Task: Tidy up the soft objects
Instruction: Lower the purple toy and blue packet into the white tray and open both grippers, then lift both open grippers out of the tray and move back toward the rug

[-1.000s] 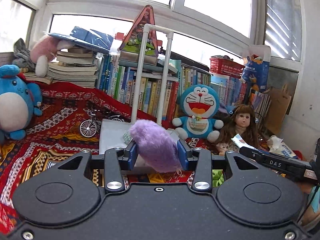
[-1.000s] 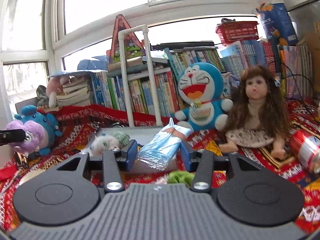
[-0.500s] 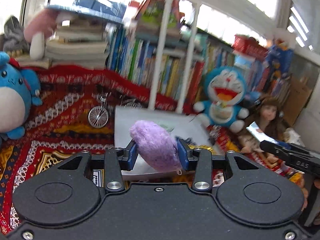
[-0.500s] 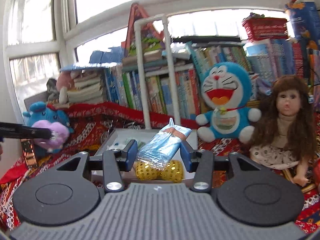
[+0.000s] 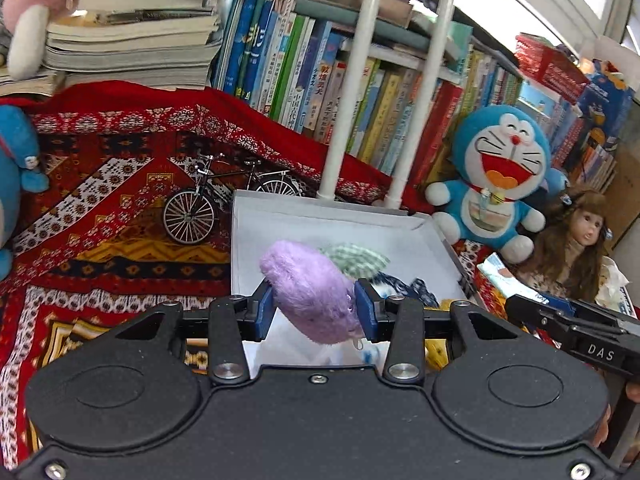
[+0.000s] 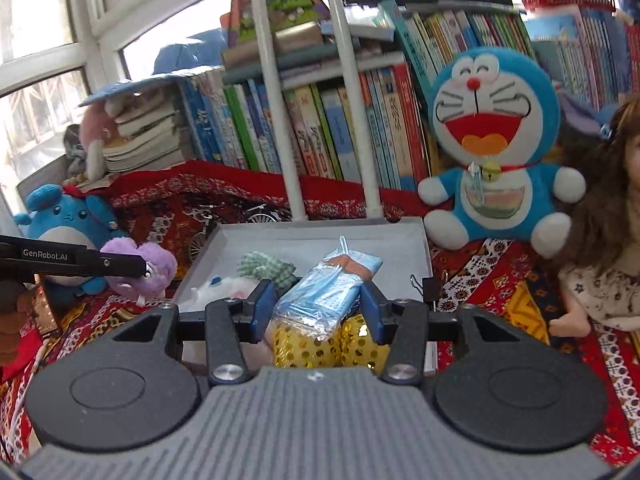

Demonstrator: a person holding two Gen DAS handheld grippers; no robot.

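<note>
My left tool (image 5: 315,309) is pinching a fuzzy purple plush toy (image 5: 310,290), held above the near left part of the shallow white cardboard box (image 5: 280,216) that sits on the red patterned cloth (image 5: 100,216). My right tool (image 6: 318,306) grips a blue plastic-wrapped soft packet (image 6: 320,298) over the box's near edge, toward 6 o'clock of it.

Some of the sorting looks done: a green-and-white checked fabric piece (image 6: 266,270) and a small white plush with blue trim (image 6: 224,286) already lie inside, toward the box's 9 o'clock. A gold sequinned soft item (image 6: 320,346) shows just under my right tool; I cannot tell whether it is in the box. Both held pieces are yet to be released, so I judge the task past halfway.
</note>
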